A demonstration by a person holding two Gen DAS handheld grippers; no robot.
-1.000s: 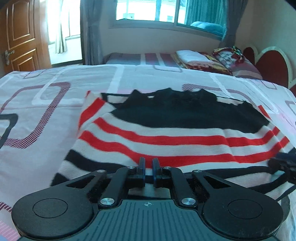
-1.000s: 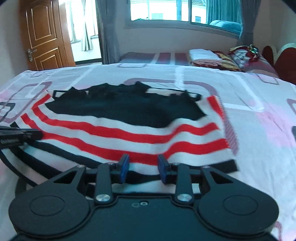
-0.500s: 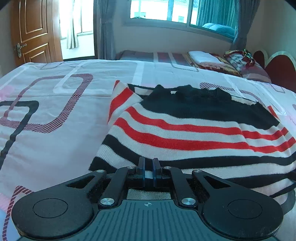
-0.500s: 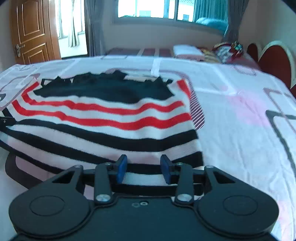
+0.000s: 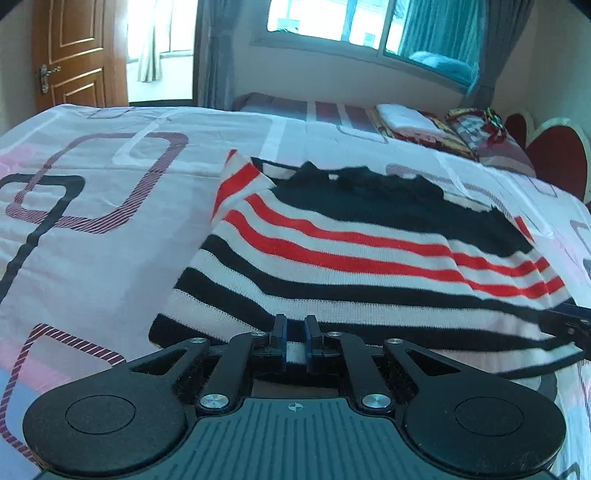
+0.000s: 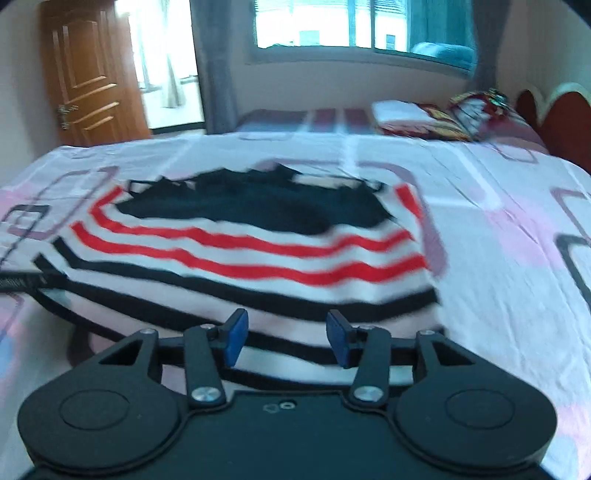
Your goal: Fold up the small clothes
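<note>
A small knit sweater point(image 5: 351, 266) with white, red and black stripes and a black top part lies spread on the bed; it also shows in the right wrist view point(image 6: 251, 258). My left gripper point(image 5: 294, 334) is shut on the sweater's near hem at its left side. My right gripper point(image 6: 286, 338) is open, its blue pads apart above the near hem at the sweater's right side. The right gripper's tip shows at the right edge of the left wrist view point(image 5: 570, 326), and the left one at the left edge of the right wrist view point(image 6: 22, 282).
The bed point(image 5: 92, 221) has a pink sheet with square outline patterns. Folded bedding and pillows point(image 5: 436, 125) lie at the far end by a red headboard point(image 5: 554, 162). A wooden door point(image 6: 92, 77) and a window point(image 6: 351, 26) are beyond.
Both grippers have drawn back toward the near edge, dragging the hem, so more black stripes show. The right gripper's jaws have opened wider and the hem now lies loose under them.
</note>
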